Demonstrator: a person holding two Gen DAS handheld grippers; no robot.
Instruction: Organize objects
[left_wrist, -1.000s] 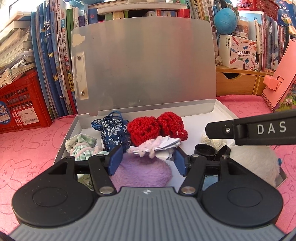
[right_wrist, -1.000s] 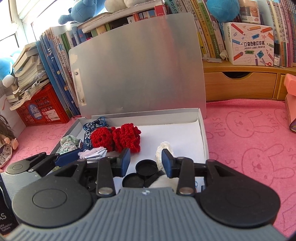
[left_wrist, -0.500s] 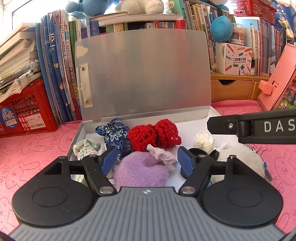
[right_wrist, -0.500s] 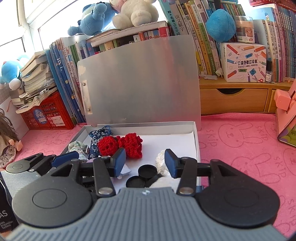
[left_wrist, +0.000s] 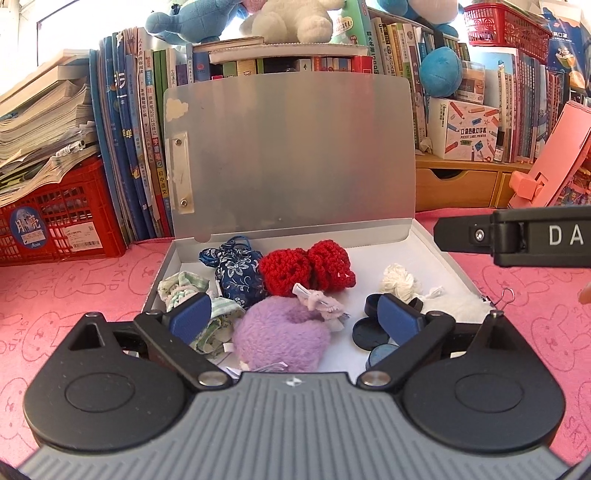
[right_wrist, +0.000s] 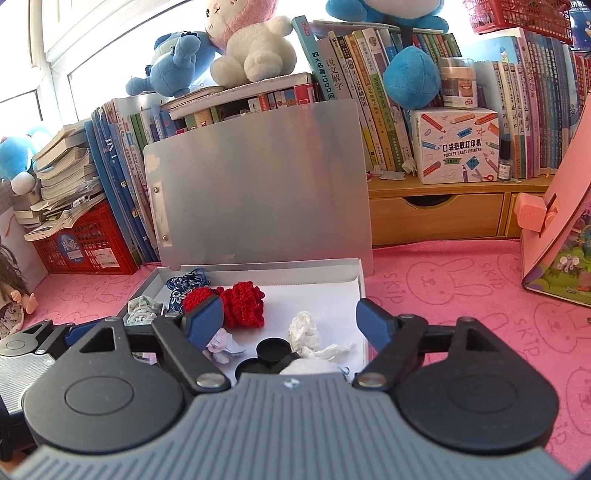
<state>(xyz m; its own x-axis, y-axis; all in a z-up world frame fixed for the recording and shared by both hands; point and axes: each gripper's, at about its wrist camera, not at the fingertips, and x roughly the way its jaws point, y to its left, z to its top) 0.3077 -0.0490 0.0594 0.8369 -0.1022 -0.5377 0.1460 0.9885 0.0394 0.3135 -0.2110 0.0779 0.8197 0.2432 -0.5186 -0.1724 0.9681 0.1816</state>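
One shallow grey box (left_wrist: 439, 254) is lying open on the pink tabletop (left_wrist: 74, 280) in front of you, its lid (left_wrist: 288, 155) standing upright against the row of books (left_wrist: 140, 147). Inside, along the back, a blue floral pouch (left_wrist: 238, 273) is touching a red crochet piece (left_wrist: 306, 267); a green-and-white cloth (left_wrist: 181, 291) is sitting in the left corner. Nearer you, a purple fluffy pouch (left_wrist: 280, 336) is lying with a small pale bundle (left_wrist: 319, 301) on its top edge. To the right, black round caps (left_wrist: 367, 332) are sitting beside a white crumpled piece (left_wrist: 397, 280) and a white fluffy thing (left_wrist: 454, 304).

You are holding your left claw (left_wrist: 293, 317) wide open over the purple pouch, pads clear of it, the jaws having just been opening. Your right claw (right_wrist: 290, 319) is likewise spread wide, just opened, with the caps and white pieces showing between its pads, untouched.

White floor is showing bare in the box's right rear. A red crate (left_wrist: 55, 221) is standing left of the box, a pink board (right_wrist: 561, 236) leaning to the right, and wooden drawers (right_wrist: 436, 218) are sitting behind.
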